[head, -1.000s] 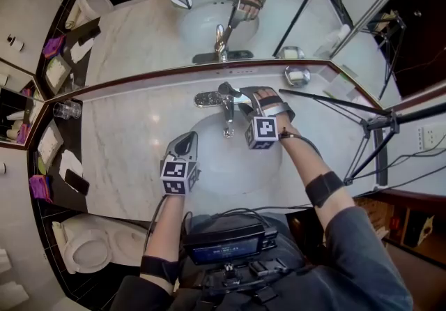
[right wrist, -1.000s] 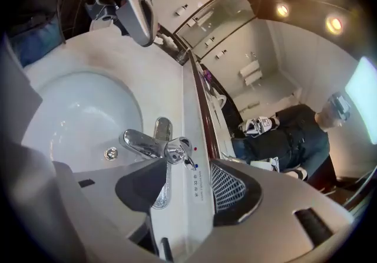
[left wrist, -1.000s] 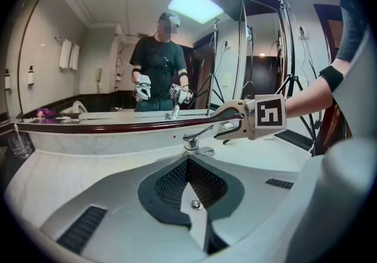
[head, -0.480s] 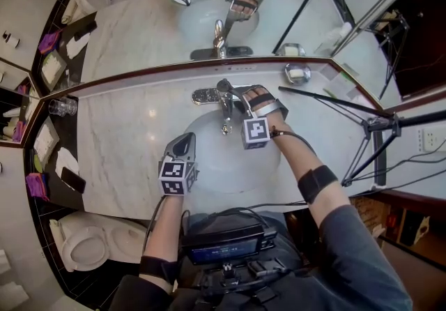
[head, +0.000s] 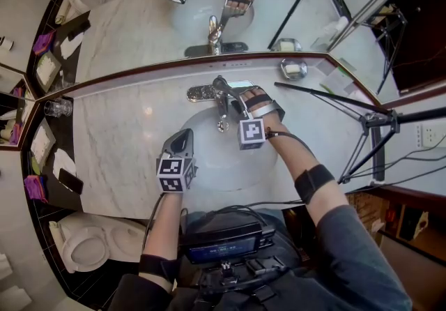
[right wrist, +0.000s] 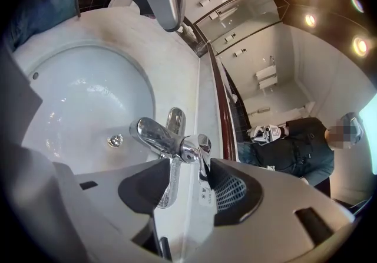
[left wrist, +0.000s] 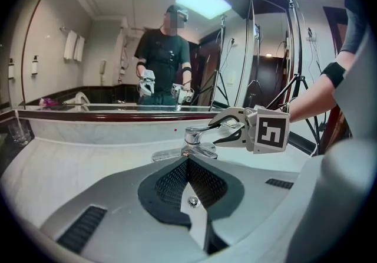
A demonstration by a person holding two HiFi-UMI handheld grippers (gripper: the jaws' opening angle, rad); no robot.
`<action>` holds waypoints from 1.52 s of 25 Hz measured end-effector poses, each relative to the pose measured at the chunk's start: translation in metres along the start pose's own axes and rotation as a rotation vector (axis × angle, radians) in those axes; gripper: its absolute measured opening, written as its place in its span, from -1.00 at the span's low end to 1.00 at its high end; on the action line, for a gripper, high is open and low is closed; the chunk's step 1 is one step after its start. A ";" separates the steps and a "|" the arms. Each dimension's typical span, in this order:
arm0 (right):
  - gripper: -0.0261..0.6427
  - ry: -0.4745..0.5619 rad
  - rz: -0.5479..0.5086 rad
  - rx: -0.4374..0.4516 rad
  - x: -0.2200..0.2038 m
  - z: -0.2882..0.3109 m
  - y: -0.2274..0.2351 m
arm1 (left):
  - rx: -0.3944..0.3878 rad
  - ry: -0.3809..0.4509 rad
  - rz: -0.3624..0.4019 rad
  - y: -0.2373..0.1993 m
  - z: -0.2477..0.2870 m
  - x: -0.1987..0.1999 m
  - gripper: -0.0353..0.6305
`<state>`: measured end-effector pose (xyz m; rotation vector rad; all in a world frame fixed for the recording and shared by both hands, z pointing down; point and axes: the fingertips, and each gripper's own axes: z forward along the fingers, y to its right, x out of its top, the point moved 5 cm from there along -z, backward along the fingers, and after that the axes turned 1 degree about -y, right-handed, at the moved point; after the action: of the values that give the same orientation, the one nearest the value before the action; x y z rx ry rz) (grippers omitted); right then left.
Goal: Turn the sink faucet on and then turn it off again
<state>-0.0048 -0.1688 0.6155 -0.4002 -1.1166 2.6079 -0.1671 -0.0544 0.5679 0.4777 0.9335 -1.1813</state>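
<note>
The chrome faucet [head: 220,102] stands at the back of the white sink basin [head: 209,163], and no water shows at its spout [right wrist: 154,135]. My right gripper [head: 235,95] reaches in from the right, and its jaws have just been closing. They stand open on either side of the faucet lever [right wrist: 203,155], which lies nearer the right-hand pad [right wrist: 232,188]. In the left gripper view one right finger [left wrist: 231,115] is above the lever and the other below it. My left gripper [head: 182,138] hovers over the basin's near left rim, shut on nothing.
A mirror rises behind the marble counter [head: 125,135]. Glass tumblers [head: 56,107] stand at the counter's far left, a soap dish [head: 294,69] at the back right. A black tripod [head: 369,121] leans in from the right. A toilet [head: 87,247] sits low on the left.
My right gripper has sunk a little around the faucet lever and rolled, with its jaws slightly narrower. My left gripper has stayed in place.
</note>
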 end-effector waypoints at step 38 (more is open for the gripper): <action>-0.56 0.076 0.833 -0.046 -0.003 -0.080 0.015 | 0.040 0.046 -0.002 -0.001 -0.035 0.001 -0.88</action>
<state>0.0246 -0.1272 0.5523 -1.1787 -1.1530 3.2007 -0.1808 -0.0293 0.5476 0.5384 0.9519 -1.1971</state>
